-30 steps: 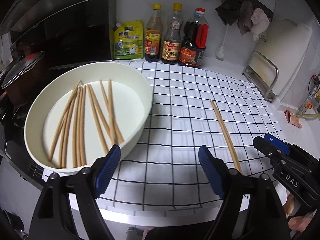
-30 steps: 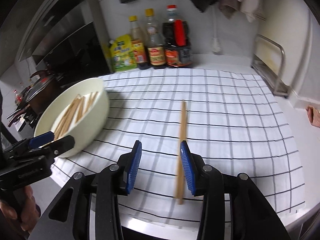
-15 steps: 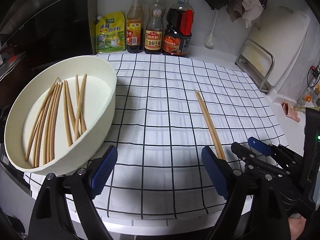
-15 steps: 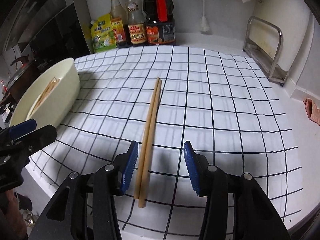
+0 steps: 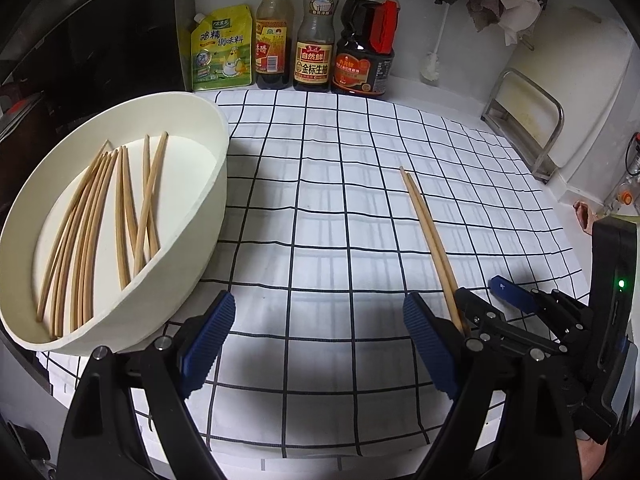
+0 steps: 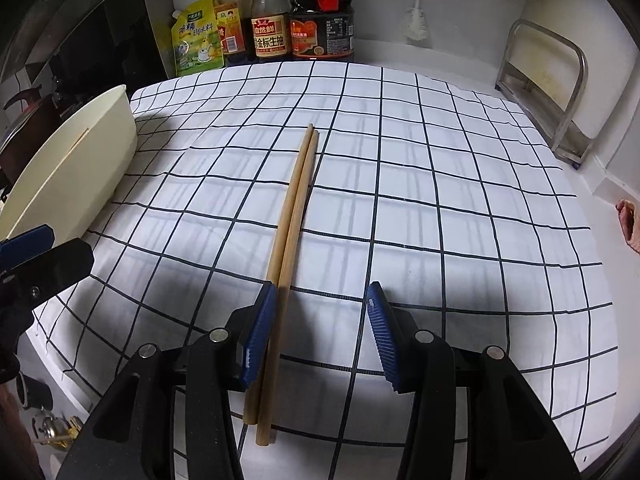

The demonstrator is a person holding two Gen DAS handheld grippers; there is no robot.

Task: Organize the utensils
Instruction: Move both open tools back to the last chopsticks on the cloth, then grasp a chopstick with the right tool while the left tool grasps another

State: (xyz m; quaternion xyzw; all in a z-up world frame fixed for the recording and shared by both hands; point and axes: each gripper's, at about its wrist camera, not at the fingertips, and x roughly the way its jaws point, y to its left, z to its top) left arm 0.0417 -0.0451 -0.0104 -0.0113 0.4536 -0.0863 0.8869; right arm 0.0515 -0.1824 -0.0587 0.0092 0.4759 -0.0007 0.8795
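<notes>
A pair of wooden chopsticks (image 6: 296,200) lies side by side on the checked cloth (image 6: 440,200), pointing away from me. My right gripper (image 6: 320,336) is low over their near end with its jaws open. The pair runs between the fingers, right against the left pad (image 6: 260,332), and the right pad stands clear of it. The left wrist view shows the same pair (image 5: 424,216) and the right gripper (image 5: 500,304) at its near end. My left gripper (image 5: 318,340) hovers open over bare cloth, nothing between its fingers. A white bowl (image 5: 180,272) at the left holds several chopsticks (image 5: 124,216).
Three sauce bottles (image 5: 314,40) and a yellow pouch (image 5: 222,52) stand along the back wall. A metal rack (image 5: 532,128) stands at the right. A dark stove area with a pot (image 6: 32,108) lies left of the bowl. The counter's front edge is just below both grippers.
Both grippers have come down closer to the cloth. The left one shifted right, away from the bowl. The right one moved over the pair, which now lies between its fingers by the left pad.
</notes>
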